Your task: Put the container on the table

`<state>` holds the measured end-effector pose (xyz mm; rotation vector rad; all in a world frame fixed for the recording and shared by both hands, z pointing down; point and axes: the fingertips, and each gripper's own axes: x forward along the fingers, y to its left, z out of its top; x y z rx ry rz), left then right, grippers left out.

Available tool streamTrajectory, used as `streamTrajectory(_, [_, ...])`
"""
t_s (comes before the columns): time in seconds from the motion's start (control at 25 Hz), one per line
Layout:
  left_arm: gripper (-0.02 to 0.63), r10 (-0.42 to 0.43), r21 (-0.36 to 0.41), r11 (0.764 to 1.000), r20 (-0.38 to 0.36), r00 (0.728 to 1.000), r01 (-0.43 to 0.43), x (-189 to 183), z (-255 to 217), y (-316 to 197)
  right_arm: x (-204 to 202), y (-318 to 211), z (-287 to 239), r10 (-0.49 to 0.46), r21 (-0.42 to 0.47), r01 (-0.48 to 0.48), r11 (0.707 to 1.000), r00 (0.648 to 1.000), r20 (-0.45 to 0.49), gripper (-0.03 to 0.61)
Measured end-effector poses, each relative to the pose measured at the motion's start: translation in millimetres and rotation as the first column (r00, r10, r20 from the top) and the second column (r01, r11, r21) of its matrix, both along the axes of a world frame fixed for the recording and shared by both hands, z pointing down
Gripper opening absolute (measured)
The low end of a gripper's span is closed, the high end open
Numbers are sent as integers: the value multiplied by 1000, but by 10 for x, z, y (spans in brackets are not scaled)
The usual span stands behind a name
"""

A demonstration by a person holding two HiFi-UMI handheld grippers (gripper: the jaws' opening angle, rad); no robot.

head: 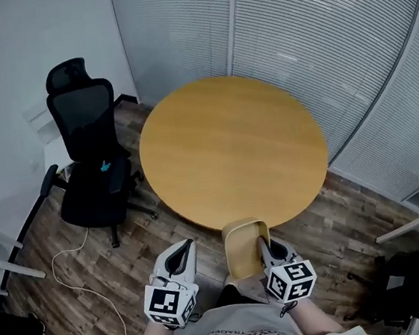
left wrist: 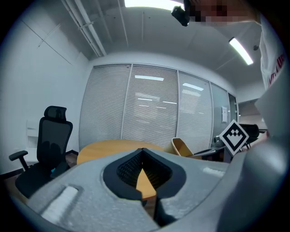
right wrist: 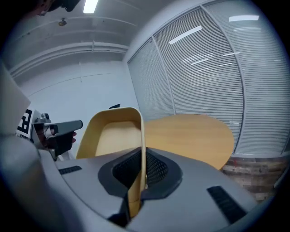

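Grips a tan container [right wrist: 113,136] by one thin side wall with the right tongs [right wrist: 141,174], pads pressed tight against both faces of that wall. Holds it in the air, low in front of the body, mouth turned back toward the tongs, inside bare. Has it just short of the round wooden desk [head: 229,146], not resting on the top; from the head view it slightly overlaps the desk's near edge.

Holds the left tongs [head: 183,248] just beside the container on its left, apart from it. Has them pinched narrow, tips meeting with nothing between, only a diamond-shaped gap behind the tips showing a slice of desk top. Points both tongs forward at the desk, side by side, marker cubes nearest the body.

Faces a curved wall of slatted blinds [head: 315,38] beyond the desk. Stands on a wood-plank floor [head: 128,247], with a black office chair [head: 88,154] to the left of the desk, close to its edge but apart from it, and a white cable [head: 88,289] trailing loosely across the boards below the chair.
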<state>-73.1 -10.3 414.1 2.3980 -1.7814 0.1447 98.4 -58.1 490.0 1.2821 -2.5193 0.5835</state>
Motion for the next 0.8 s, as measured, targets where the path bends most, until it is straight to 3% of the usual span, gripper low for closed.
streamTrajectory(0.44, [-2,4,-24,1000,-13,1000,-4,-54,101,-1099,-26,-1068,152,17,-42,-17,999,1000,-13,11])
streamTrajectory(0.8, [-2,150,-20,988,-27,988,-151,-417,157,-2134,-357,-1899,242,144,-68,-146,987,989,-35,11])
